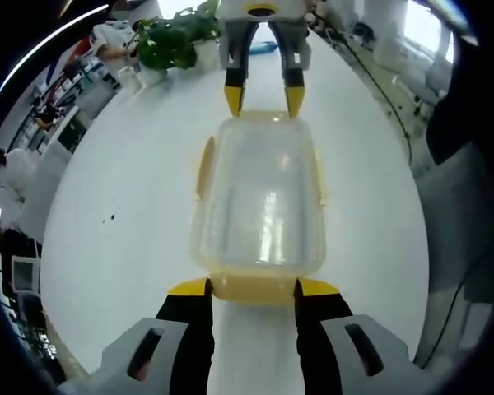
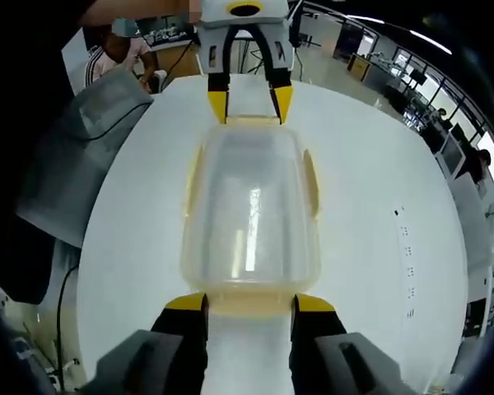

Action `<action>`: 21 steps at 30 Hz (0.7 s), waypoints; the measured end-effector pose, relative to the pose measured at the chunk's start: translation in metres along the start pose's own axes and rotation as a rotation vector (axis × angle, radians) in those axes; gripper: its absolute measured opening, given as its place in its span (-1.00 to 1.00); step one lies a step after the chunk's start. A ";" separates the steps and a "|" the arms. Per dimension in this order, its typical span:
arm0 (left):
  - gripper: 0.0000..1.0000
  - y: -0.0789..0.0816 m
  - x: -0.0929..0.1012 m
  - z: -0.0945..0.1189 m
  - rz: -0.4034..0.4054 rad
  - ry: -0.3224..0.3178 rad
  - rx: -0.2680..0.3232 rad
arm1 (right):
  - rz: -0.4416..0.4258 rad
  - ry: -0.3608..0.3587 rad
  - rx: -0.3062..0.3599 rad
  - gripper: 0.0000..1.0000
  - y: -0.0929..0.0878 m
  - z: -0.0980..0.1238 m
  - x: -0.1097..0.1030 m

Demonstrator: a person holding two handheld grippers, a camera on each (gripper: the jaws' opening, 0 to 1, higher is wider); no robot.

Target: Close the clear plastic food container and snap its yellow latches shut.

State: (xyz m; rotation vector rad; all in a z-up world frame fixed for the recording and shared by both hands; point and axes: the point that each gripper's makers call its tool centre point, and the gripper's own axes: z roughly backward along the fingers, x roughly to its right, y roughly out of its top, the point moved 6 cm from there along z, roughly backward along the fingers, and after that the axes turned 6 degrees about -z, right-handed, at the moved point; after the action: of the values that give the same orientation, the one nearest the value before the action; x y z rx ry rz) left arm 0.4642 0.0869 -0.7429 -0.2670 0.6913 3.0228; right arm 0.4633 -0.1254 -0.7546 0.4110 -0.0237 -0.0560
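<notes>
1. the clear container (image 1: 262, 202) sits in the middle of the frame in the left gripper view, resting on a white table (image 1: 132, 206) with its lid on.
2. the left gripper (image 1: 253, 288) comes up from the bottom edge, its yellow-tipped jaws spread about as wide as the container's near end – one at each corner of the yellow latch (image 1: 253, 288) there; whether they press on it cannot be told.
3. the right gripper (image 1: 263, 100) enters at the top centre of that view, jaws spread at the container's far end.
4. in the right gripper view the container (image 2: 249, 214) again fills the centre, the right gripper (image 2: 250, 303) at the bottom and the left gripper (image 2: 245, 105) at the top.
5. yellow side latches (image 1: 204, 169) lie along the long edges – flat or raised is unclear.
6. a green plant (image 1: 177, 37) stands in the upper left of the left gripper view.
</notes>
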 end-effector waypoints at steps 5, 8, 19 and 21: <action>-0.29 -0.001 0.002 -0.003 0.003 -0.002 0.001 | 0.009 -0.001 -0.012 -0.28 -0.002 -0.002 0.000; -0.29 -0.002 0.002 -0.007 0.019 -0.002 0.010 | 0.009 0.000 -0.014 -0.28 -0.004 -0.003 0.002; -0.29 -0.004 0.007 -0.021 0.028 -0.019 0.008 | 0.002 0.013 -0.040 -0.28 -0.012 -0.015 0.000; -0.29 -0.004 0.006 -0.021 0.031 -0.023 0.011 | -0.003 0.015 -0.037 -0.27 -0.013 -0.015 0.000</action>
State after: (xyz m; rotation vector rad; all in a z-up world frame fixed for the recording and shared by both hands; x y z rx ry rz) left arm 0.4621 0.0812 -0.7647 -0.2234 0.7162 3.0456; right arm 0.4637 -0.1309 -0.7737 0.3746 -0.0077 -0.0566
